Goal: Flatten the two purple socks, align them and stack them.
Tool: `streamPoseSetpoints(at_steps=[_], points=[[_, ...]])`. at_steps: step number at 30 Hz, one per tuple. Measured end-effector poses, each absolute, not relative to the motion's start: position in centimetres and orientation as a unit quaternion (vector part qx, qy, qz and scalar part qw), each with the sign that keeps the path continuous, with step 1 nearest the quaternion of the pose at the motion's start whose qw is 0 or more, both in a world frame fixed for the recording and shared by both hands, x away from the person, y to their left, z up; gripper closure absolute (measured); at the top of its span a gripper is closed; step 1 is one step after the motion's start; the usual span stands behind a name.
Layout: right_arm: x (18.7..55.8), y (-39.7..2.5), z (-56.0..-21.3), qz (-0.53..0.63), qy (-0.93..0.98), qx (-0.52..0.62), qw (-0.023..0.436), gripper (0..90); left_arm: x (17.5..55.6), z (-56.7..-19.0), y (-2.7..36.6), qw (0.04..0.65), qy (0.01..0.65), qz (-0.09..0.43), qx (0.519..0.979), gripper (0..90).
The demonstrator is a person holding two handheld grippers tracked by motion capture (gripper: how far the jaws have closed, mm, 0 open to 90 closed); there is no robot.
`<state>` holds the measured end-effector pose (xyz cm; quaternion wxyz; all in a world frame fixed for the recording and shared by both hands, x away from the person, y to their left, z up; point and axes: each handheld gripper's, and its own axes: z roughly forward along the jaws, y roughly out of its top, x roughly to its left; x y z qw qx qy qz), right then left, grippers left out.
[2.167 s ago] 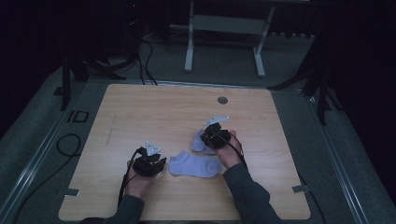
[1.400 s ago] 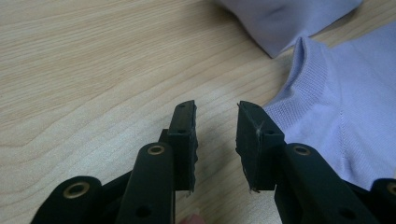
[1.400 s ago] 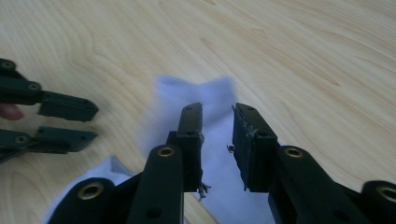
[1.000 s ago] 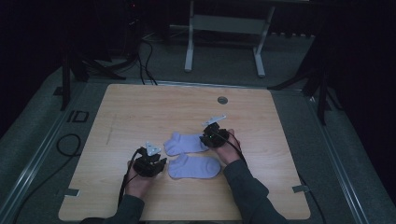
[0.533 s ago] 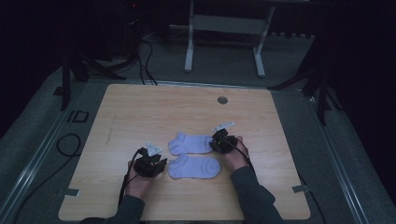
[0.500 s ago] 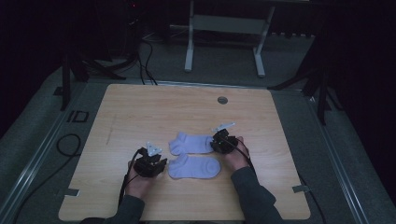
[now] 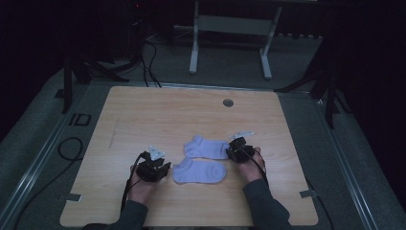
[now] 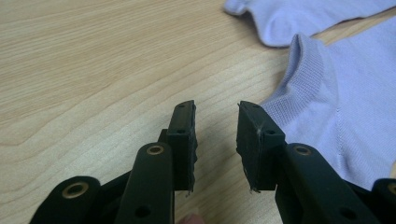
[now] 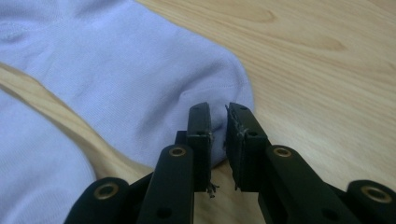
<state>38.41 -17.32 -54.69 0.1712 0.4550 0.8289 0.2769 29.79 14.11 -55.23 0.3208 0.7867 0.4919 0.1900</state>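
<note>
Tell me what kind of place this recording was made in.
Probably a lab or studio set up for recording, not a home. A bare wooden table stands on grey carpet in a dark room, cables run across the floor, and a metal stand sits behind. Two pale socks lie between handheld grippers.

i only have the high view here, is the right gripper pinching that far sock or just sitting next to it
Observer: In the right gripper view the right gripper has its jaws nearly closed with a thin gap; the far sock lies at its tips, and I cannot tell whether fabric is caught.
Operator: and the left one, open or shut
Observer: The left gripper is open, a clear gap between its jaws, bare table showing through.
Operator: is it touching the near sock
Observer: The near sock has its ribbed cuff right beside one jaw, not between the jaws.
</note>
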Motion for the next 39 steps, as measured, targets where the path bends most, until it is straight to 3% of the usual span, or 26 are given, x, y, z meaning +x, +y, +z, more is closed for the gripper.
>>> streamPoseSetpoints(at_steps=[15,19,23,31,39], points=[[37.4,-18.8,-54.8,0.281,0.814,0.478,0.173,78.9,29.9,-55.3,14.1,0.320,0.493,0.191,0.786,67.5],[37.4,-19.1,-54.5,0.282,0.813,0.483,0.160,71.7,30.0,-55.2,14.1,0.321,0.494,0.191,0.785,67.5],[37.4,-19.1,-53.5,0.306,0.810,0.474,0.163,70.2,30.1,-55.3,14.2,0.320,0.495,0.191,0.785,67.5],[37.9,-16.2,-50.9,0.334,0.841,0.389,0.171,68.4,30.0,-55.3,13.9,0.321,0.492,0.190,0.786,67.4],[38.9,-11.9,-51.1,0.321,0.875,0.325,0.160,67.5,30.0,-55.3,14.0,0.322,0.493,0.189,0.786,67.4]])
